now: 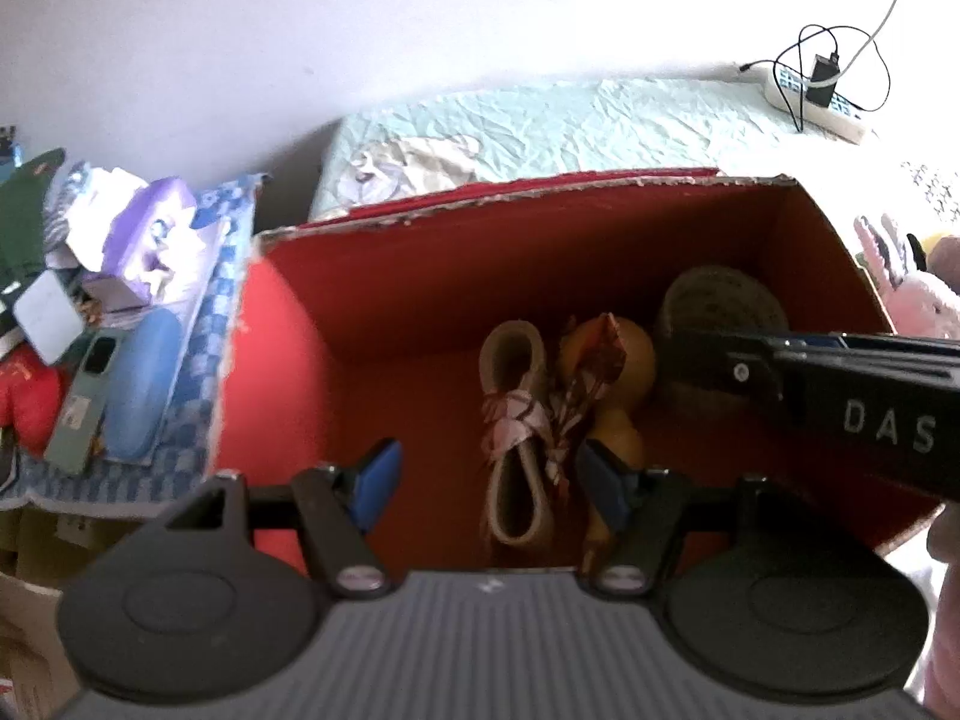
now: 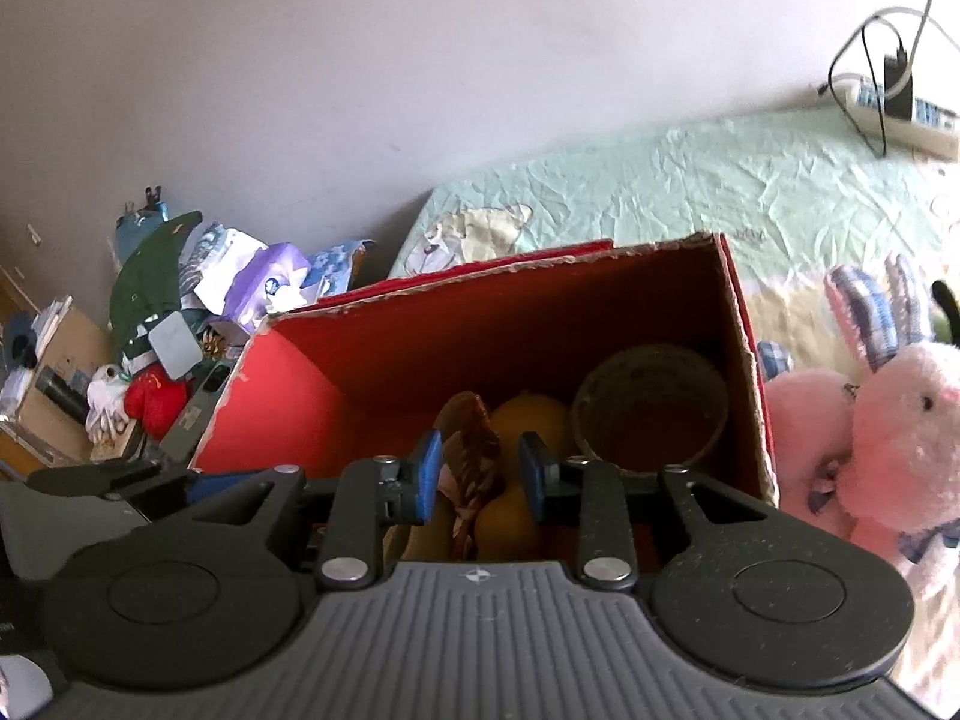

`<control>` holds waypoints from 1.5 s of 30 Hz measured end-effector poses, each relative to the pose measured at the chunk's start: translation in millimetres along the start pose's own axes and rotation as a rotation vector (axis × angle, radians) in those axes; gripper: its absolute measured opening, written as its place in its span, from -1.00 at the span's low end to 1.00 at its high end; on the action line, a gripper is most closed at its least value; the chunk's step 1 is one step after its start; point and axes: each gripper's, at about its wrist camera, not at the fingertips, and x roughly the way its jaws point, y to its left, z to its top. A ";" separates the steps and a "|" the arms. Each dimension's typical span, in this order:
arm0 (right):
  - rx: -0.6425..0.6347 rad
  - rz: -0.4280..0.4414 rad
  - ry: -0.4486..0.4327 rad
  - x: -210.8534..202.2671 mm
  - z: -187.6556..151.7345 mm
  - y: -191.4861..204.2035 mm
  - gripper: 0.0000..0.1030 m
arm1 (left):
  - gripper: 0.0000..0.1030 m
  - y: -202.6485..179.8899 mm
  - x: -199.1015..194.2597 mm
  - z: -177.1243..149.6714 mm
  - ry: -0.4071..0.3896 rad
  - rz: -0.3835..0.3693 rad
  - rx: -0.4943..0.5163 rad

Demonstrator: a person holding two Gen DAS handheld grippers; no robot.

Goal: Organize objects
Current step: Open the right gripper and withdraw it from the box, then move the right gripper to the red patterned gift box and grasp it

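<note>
- You have the open box (image 1: 372,300) in front of you on the bed (image 1: 570,120), with its far wall at 12 o'clock.
- In the box, the looped strap (image 1: 516,420) lies in the middle, the round toy (image 1: 630,360) just beside it at 3 o'clock, and the woven bowl (image 2: 651,414) in the corner at 2 o'clock.
- Outside the box, at 9 o'clock, a pile of small things (image 1: 120,312) lies.
- At 3 o'clock, beside the box wall, sits the plush rabbit (image 2: 888,438).
- The power strip (image 2: 906,114) lies far behind at 1 o'clock.

Pale wall (image 2: 300,60) behind a mint-sheeted bed (image 2: 720,180).
</note>
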 end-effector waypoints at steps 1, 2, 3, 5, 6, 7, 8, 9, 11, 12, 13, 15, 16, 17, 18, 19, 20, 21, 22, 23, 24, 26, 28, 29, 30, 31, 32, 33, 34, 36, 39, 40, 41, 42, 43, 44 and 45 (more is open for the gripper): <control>-0.011 -0.001 -0.010 -3.1 -1.4 1.6 -0.39 | 0.36 -0.3 -3.0 -1.9 -0.003 0.007 -0.004; -0.021 -0.003 -0.018 -6.7 -3.1 3.1 -0.39 | 0.36 -1.0 -7.0 -4.4 -0.007 0.014 -0.009; -0.034 -0.004 -0.024 -10.1 -4.4 4.3 -0.39 | 0.37 -1.1 -10.2 -6.7 -0.011 0.019 -0.016; -0.064 -0.007 -0.035 -17.2 -6.3 7.5 -0.38 | 0.38 -0.9 -16.6 -11.0 -0.017 0.031 -0.031; -0.077 -0.009 -0.041 -21.5 -7.9 8.9 -0.37 | 0.40 -1.1 -19.5 -13.0 -0.019 0.036 -0.038; -0.091 -0.005 -0.046 -25.4 -8.4 10.1 -0.36 | 0.41 -1.7 -22.9 -15.1 -0.023 0.042 -0.043; -0.104 0.002 -0.051 -29.5 -9.2 11.0 -0.36 | 0.41 -2.6 -26.1 -17.0 -0.026 0.048 -0.047; -0.114 0.009 -0.055 -33.2 -10.0 11.6 -0.36 | 0.42 -3.4 -29.3 -18.7 -0.029 0.052 -0.051; -0.137 0.023 -0.063 -40.9 -11.3 12.8 -0.36 | 0.44 -5.1 -36.5 -22.3 -0.038 0.063 -0.062; -0.150 0.030 -0.066 -44.7 -12.4 13.7 -0.36 | 0.45 -5.4 -39.7 -23.7 -0.042 0.068 -0.067; -0.164 0.036 -0.070 -48.6 -13.3 14.4 -0.36 | 0.47 -6.4 -43.2 -24.8 -0.046 0.072 -0.072; -0.181 0.047 -0.071 -55.4 -17.6 15.4 -0.36 | 0.51 -9.5 -51.3 -28.0 -0.057 0.086 -0.080; -0.185 0.057 -0.069 -57.9 -18.9 15.1 -0.36 | 0.54 -11.0 -54.9 -29.7 -0.061 0.094 -0.083; -0.185 0.065 -0.069 -60.6 -20.8 14.4 -0.35 | 0.57 -12.8 -59.0 -32.3 -0.065 0.103 -0.088; -0.186 0.071 -0.067 -62.5 -22.1 13.6 -0.35 | 0.59 -14.4 -62.0 -34.0 -0.067 0.110 -0.090; -0.187 0.079 -0.066 -64.2 -23.4 12.9 -0.35 | 0.60 -15.9 -64.6 -36.0 -0.070 0.117 -0.093; -0.187 0.086 -0.066 -66.0 -24.9 11.9 -0.35 | 0.60 -17.9 -67.5 -38.3 -0.071 0.124 -0.098; -0.189 0.090 -0.067 -67.3 -26.5 11.3 -0.35 | 0.60 -19.5 -69.6 -40.4 -0.071 0.130 -0.103; -0.190 0.094 -0.067 -68.8 -28.1 10.2 -0.34 | 0.60 -20.7 -71.2 -42.2 -0.071 0.137 -0.107; -0.193 0.099 -0.066 -70.2 -29.7 9.3 -0.34 | 0.60 -22.0 -72.6 -44.2 -0.069 0.142 -0.111; -0.193 0.104 -0.064 -72.1 -31.6 8.7 -0.34 | 0.60 -23.4 -73.6 -46.1 -0.066 0.147 -0.115; -0.192 0.117 -0.055 -74.4 -34.2 6.8 -0.34 | 0.60 -26.0 -75.3 -50.3 -0.058 0.156 -0.126; -0.193 0.134 -0.042 -76.6 -36.7 4.6 -0.33 | 0.60 -28.0 -76.2 -53.8 -0.049 0.162 -0.136; -0.195 0.143 -0.035 -77.0 -38.1 4.1 -0.33 | 0.60 -29.1 -76.5 -56.1 -0.044 0.169 -0.142; -0.196 0.151 -0.028 -78.0 -40.7 3.3 -0.32 | 0.60 -30.1 -76.6 -58.0 -0.040 0.174 -0.145; -0.198 0.159 -0.020 -78.4 -43.2 2.7 -0.32 | 0.60 -31.4 -76.6 -59.8 -0.035 0.180 -0.148; -0.199 0.167 -0.011 -78.6 -45.8 2.2 -0.31 | 0.60 -32.1 -76.2 -61.7 -0.028 0.184 -0.153; -0.200 0.173 -0.004 -78.7 -48.4 1.7 -0.31 | 0.60 -32.9 -75.8 -63.7 -0.021 0.187 -0.158; -0.202 0.179 0.005 -78.4 -50.9 1.1 -0.31 | 0.59 -33.7 -75.6 -65.4 -0.016 0.189 -0.162; -0.198 0.189 0.023 -77.1 -55.3 -0.7 -0.31 | 0.59 -35.5 -74.8 -69.6 -0.005 0.201 -0.169; -0.186 0.207 0.051 -75.1 -62.7 -3.6 -0.29 | 0.59 -36.9 -73.7 -75.9 0.010 0.209 -0.182; -0.182 0.213 0.060 -74.2 -64.8 -4.0 -0.29 | 0.59 -37.3 -73.6 -78.1 0.015 0.214 -0.183; -0.178 0.219 0.070 -73.2 -66.6 -4.3 -0.29 | 0.59 -37.6 -73.2 -81.1 0.020 0.222 -0.184; -0.175 0.224 0.079 -72.3 -68.5 -4.7 -0.29 | 0.59 -37.4 -72.6 -83.7 0.026 0.228 -0.184; -0.172 0.228 0.089 -70.5 -70.2 -4.4 -0.29 | 0.59 -36.5 -71.6 -86.8 0.034 0.233 -0.185; -0.168 0.231 0.098 -69.4 -72.0 -5.4 -0.28 | 0.59 -35.4 -70.2 -89.8 0.042 0.238 -0.187; -0.163 0.233 0.109 -67.3 -73.7 -5.4 -0.28 | 0.59 -33.5 -68.7 -93.0 0.052 0.243 -0.191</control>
